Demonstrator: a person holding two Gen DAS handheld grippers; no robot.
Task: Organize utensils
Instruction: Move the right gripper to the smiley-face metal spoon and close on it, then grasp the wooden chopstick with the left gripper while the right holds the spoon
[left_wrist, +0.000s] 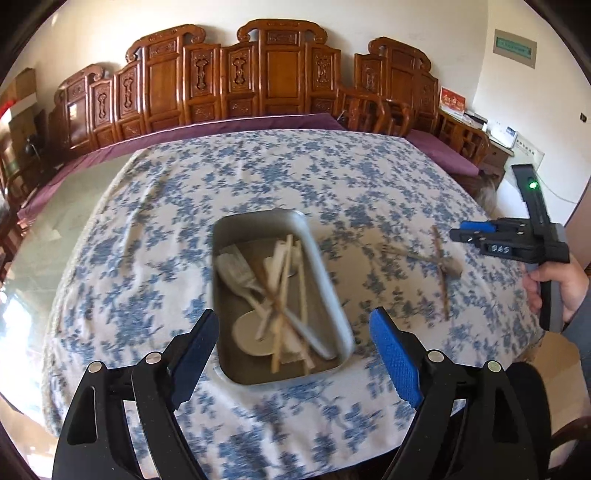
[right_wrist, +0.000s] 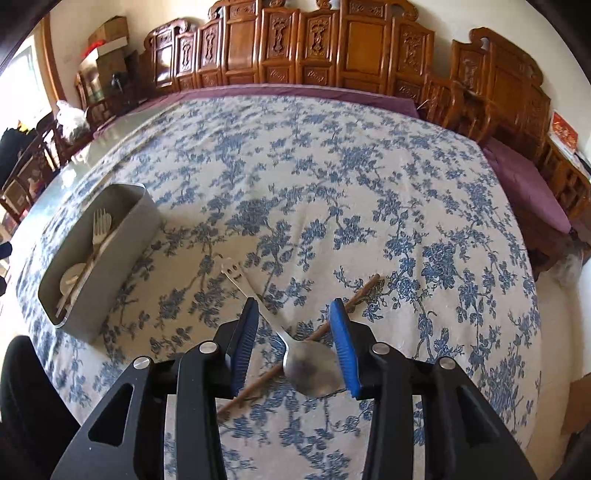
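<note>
A grey rectangular box (left_wrist: 332, 295) sits on the blue-flowered tablecloth and holds several utensils: chopsticks, pale spoons and a fork (left_wrist: 280, 295). My left gripper (left_wrist: 295, 332) is open and empty, hovering over the box's near end. A metal spoon (right_wrist: 310, 365) lies across a wooden chopstick (right_wrist: 362, 295) on the cloth. My right gripper (right_wrist: 295, 325) is open just above them, its fingers either side of the spoon's handle. The box also shows in the right wrist view (right_wrist: 122, 243), at the left. The right gripper shows in the left wrist view (left_wrist: 476, 236), over the spoon and chopstick (left_wrist: 439, 266).
The tablecloth (right_wrist: 332, 177) covers a large table. A carved wooden bench with purple cushions (left_wrist: 258, 122) stands behind it. Wooden chairs (right_wrist: 480, 110) stand at the far right. Boxes (right_wrist: 110, 37) are stacked at the far left corner.
</note>
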